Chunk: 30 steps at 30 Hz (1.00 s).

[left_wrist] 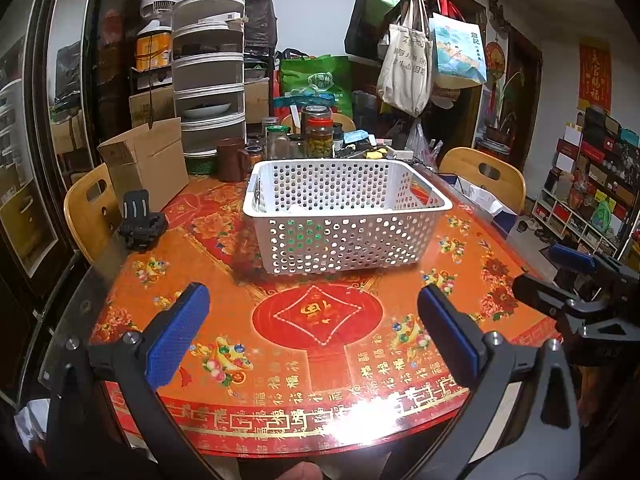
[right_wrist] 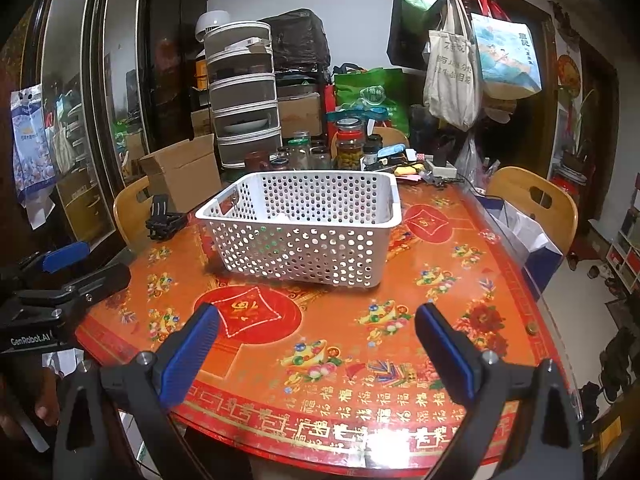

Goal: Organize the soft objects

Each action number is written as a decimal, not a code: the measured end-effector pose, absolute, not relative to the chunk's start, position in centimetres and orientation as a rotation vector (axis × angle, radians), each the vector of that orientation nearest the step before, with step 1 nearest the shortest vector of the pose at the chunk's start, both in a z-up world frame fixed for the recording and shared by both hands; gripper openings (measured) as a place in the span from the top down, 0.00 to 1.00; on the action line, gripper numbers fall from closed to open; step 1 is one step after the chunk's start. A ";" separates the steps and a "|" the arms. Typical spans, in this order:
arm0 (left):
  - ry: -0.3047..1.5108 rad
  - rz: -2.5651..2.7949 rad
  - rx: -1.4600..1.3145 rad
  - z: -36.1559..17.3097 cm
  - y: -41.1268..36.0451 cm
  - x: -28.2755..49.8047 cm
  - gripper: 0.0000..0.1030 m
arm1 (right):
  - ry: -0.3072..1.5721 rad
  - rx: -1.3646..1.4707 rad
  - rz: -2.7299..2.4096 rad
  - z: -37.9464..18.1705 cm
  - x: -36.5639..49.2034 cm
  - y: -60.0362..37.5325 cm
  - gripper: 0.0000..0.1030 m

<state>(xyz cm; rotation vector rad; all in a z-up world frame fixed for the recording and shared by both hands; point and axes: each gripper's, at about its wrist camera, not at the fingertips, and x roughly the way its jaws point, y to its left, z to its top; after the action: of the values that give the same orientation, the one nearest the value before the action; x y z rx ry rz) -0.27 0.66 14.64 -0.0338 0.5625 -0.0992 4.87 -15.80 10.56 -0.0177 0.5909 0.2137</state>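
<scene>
A white perforated basket (left_wrist: 344, 240) (right_wrist: 304, 252) stands on the red and orange round table (left_wrist: 320, 364) (right_wrist: 340, 340). Through its holes something white and green shows low inside; what it is I cannot tell. My left gripper (left_wrist: 314, 300) hovers open over the near table edge, short of the basket, nothing between its blue pads (left_wrist: 176, 336). My right gripper (right_wrist: 318, 316) is likewise open and empty, in front of the basket. Each gripper shows at the edge of the other's view: the right gripper (left_wrist: 568, 268) and the left gripper (right_wrist: 76, 264).
A black clamp-like mount (left_wrist: 140, 224) (right_wrist: 162, 220) lies at the table's left. A cardboard box (left_wrist: 148, 164), jars (left_wrist: 318, 132), stacked drawers (left_wrist: 210, 72) and clutter crowd the far side. Wooden chairs (left_wrist: 486, 176) (right_wrist: 536, 200) flank the table. Bags hang from a coat stand (left_wrist: 416, 52).
</scene>
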 end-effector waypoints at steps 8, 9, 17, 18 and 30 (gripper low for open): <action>0.563 -0.101 -0.033 14.6 0.6 -0.3 0.00 | 0.592 -0.017 0.213 10.5 4.7 -15.6 0.05; 0.562 -0.100 -0.033 14.6 0.7 -0.3 0.00 | 0.592 -0.016 0.214 10.5 4.8 -15.7 0.05; 0.563 -0.101 -0.033 14.5 0.6 -0.2 0.00 | 0.593 -0.015 0.214 10.5 4.7 -15.5 0.05; 0.564 -0.100 -0.033 14.5 0.6 -0.2 0.00 | 0.593 -0.016 0.214 10.5 4.7 -15.5 0.05; 0.567 -0.110 -0.029 13.9 0.4 -0.2 0.00 | 0.593 -0.013 0.215 10.5 4.7 -15.5 0.05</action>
<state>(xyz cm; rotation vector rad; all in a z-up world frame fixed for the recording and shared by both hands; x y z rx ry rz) -0.17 0.39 13.90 -0.0292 0.5669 -0.1097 4.65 -15.50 10.46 -0.0134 0.5932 0.2149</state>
